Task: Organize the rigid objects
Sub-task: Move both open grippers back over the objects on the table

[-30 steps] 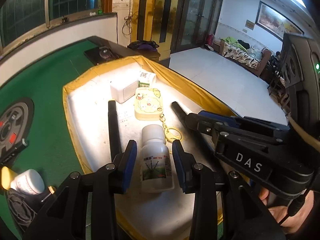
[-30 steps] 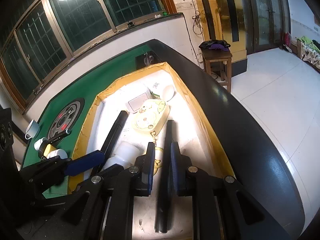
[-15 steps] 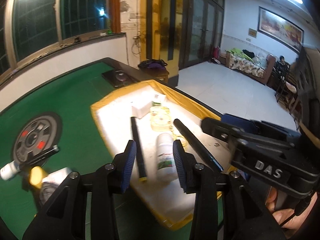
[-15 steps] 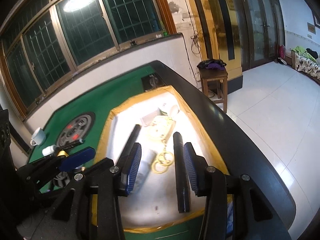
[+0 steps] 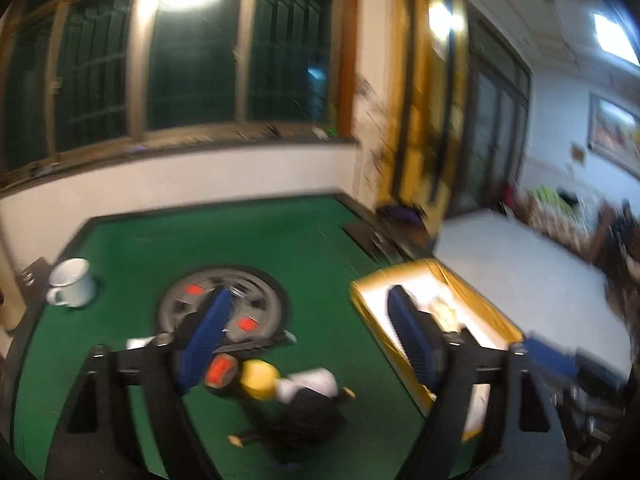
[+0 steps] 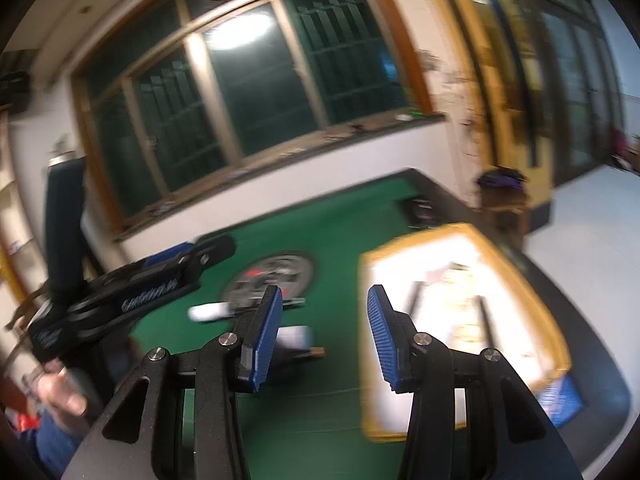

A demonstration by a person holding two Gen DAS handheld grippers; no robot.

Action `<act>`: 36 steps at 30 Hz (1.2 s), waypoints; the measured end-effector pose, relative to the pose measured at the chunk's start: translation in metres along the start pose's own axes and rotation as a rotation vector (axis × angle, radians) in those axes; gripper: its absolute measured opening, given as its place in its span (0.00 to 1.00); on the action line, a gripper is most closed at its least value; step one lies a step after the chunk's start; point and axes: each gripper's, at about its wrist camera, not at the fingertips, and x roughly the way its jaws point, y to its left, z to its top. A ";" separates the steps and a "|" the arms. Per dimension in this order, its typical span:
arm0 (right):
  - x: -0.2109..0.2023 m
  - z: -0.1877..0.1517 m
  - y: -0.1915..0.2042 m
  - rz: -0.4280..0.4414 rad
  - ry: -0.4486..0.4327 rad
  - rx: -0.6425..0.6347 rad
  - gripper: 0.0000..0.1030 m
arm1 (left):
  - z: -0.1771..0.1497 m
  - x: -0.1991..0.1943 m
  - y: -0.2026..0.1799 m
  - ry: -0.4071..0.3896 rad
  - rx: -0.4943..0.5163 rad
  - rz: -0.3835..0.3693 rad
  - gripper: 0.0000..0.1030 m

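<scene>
Both views are motion-blurred. My left gripper (image 5: 310, 340) hangs over the green table (image 5: 140, 248) with its jaws opening wide and nothing between them. Beneath it lie a yellow object (image 5: 258, 374), a white bottle (image 5: 310, 380) and a dark item (image 5: 308, 416). The yellow-rimmed tray (image 5: 400, 272) sits to its right. My right gripper (image 6: 324, 338) is open and empty, above the table just left of the tray (image 6: 400, 248). Two black sticks (image 6: 486, 320) and a pale yellow case (image 6: 460, 280) lie in the tray. The left gripper (image 6: 208, 254) shows at the left of the right wrist view.
A grey round disc with red marks (image 5: 222, 308) is set into the middle of the table. A white mug (image 5: 72, 288) stands at the far left. Another white bottle (image 6: 208, 312) lies near the disc. Windows and a wall run behind the table; the floor drops off right of the tray.
Both grippers rose and drew back from the tray, swinging left over the green table. Their jaws widened. The white bottle and the black stick they were around stayed in the tray.
</scene>
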 end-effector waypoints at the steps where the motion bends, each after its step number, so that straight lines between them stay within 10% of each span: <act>1: 0.002 -0.002 0.010 0.040 -0.001 -0.004 0.39 | 0.001 -0.005 0.015 -0.032 -0.053 0.017 0.81; 10: 0.041 -0.019 0.088 0.401 -0.113 0.070 0.39 | -0.013 -0.019 0.136 -0.141 -0.555 0.105 0.80; 16: 0.055 -0.041 0.124 0.407 -0.207 0.138 0.39 | -0.041 -0.020 0.194 -0.110 -0.841 0.211 0.80; 30: 0.030 -0.049 0.134 0.550 -0.438 0.230 0.54 | -0.052 -0.023 0.151 0.066 -0.798 0.215 0.80; 36: 0.023 -0.055 0.135 0.469 -0.449 0.203 0.59 | -0.034 -0.025 0.110 0.087 -0.490 0.357 0.80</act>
